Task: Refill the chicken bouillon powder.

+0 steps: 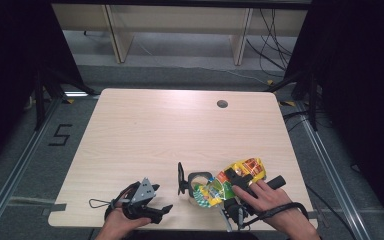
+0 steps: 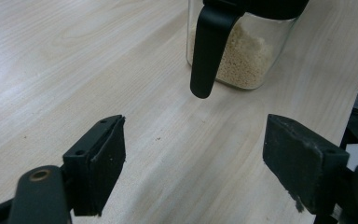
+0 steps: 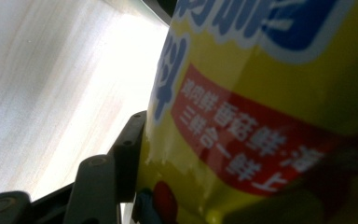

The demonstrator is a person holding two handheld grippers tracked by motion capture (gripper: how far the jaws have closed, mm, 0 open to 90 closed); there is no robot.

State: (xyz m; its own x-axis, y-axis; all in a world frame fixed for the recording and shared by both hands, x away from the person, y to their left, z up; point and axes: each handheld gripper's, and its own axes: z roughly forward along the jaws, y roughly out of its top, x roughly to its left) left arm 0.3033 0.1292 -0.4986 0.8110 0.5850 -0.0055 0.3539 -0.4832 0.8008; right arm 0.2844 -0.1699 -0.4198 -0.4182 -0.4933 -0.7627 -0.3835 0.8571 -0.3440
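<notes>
Right gripper (image 1: pixel 240 184) grasps a yellow printed foil packet (image 1: pixel 232 181), tilted over the open glass jar of pale granules (image 1: pixel 198 186) near the table's (image 1: pixel 145 130) front edge. Left gripper (image 1: pixel 161 212), jaws released, rests at the front-left.

Bright tabletop, dark surroundings, blown-out glare, blurred close-up packet print

Floor marking (image 1: pixel 60 135): "5"; yellow bag (image 3: pixel 261 116): Chinese print "三鲜合一"

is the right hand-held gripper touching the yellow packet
Touching. The right gripper view shows the black jaw of the right hand-held gripper pressed flat against the yellow packet, no gap between them.
</notes>
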